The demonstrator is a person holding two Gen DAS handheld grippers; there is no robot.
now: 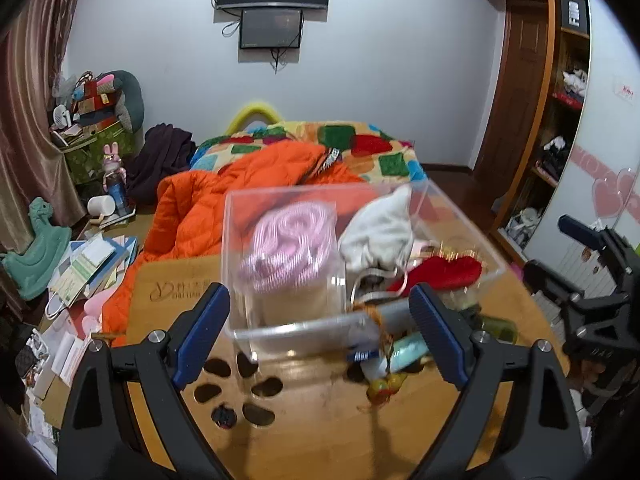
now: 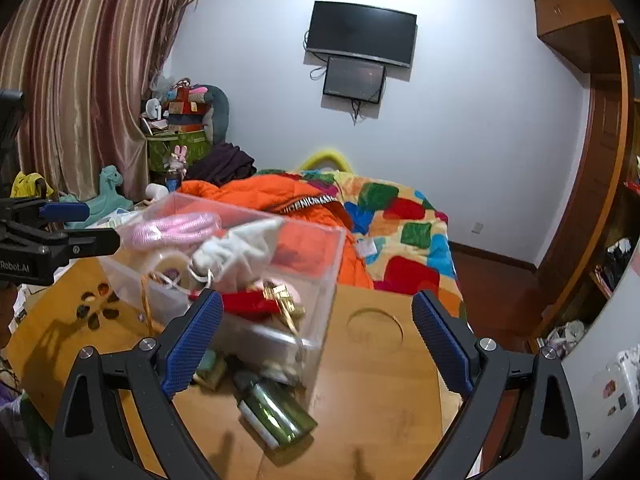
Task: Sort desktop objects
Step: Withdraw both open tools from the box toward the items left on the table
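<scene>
A clear plastic box (image 1: 240, 264) stands on the wooden table (image 1: 320, 420) and holds a pink coiled cord (image 1: 288, 244), a white cloth pouch (image 1: 380, 236) and a red pouch (image 1: 440, 272). Small items lie at its near side, among them a yellow charm (image 1: 384, 388). My left gripper (image 1: 320, 336) is open and empty, just in front of the box. In the right wrist view the box (image 2: 320, 280) is tilted, with a green glass bottle (image 2: 276, 408) lying by it. My right gripper (image 2: 320, 344) is open and empty beside the box.
Dark petal-shaped cutouts (image 1: 240, 388) mark the table near the left gripper. A round recess (image 2: 374, 328) lies right of the box. A bed with an orange quilt (image 1: 224, 200) is behind the table. Books and papers (image 1: 88, 268) pile at the left.
</scene>
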